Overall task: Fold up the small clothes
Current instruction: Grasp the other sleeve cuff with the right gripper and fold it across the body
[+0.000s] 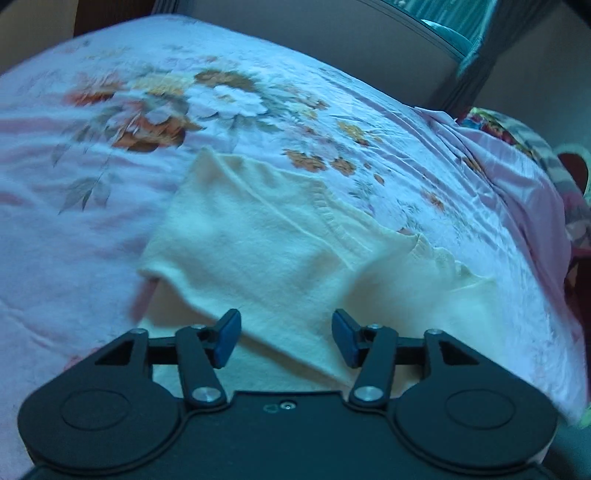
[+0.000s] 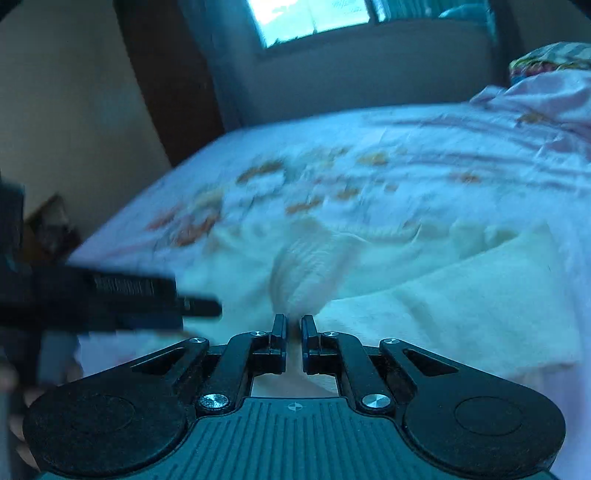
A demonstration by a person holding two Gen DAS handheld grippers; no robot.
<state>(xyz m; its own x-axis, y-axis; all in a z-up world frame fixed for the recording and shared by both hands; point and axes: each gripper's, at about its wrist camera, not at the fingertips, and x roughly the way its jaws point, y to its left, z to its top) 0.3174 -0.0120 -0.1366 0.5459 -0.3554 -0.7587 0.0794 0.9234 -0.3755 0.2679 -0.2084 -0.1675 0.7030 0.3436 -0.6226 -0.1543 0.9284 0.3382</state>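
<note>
Left wrist view: left gripper [image 1: 286, 339] low centre, jaws apart, blue pads [image 1: 227, 338] clear of cloth, nothing between them. It hangs over a cream knit garment [image 1: 266, 236] lying mid-frame on the floral bedsheet [image 1: 92, 229]. The garment's near edge runs diagonally from mid-left down toward the right pad; a folded flap overlaps a lower layer there. Ribbed neckline [image 1: 332, 218] sits right of centre, upper edge of the cloth. A sleeve-like corner points to upper centre. Open sheet all round: wide bare stretch at left and across the top, narrower strip at right before the bed edge drops off. A bunched patterned blanket [image 1: 517, 133] is at far right, a wall [image 1: 332, 44] along the top.

Right wrist view, heavily blurred: right gripper [image 2: 294, 328] bottom centre, jaws nearly together with a pinch of the cream garment [image 2: 306, 273] rising out of the narrow gap, so it is clamped on the cloth. The rest of the garment spreads to the right half of the frame, its near edge sloping down toward lower right. The other gripper's dark body [image 2: 110, 291] cuts in from the left edge at mid-height, just beside the pinched fold. Sheet beyond is free up to the far bed edge; window [image 2: 314, 18] top centre, dark door frame [image 2: 166, 92] upper left.
</note>
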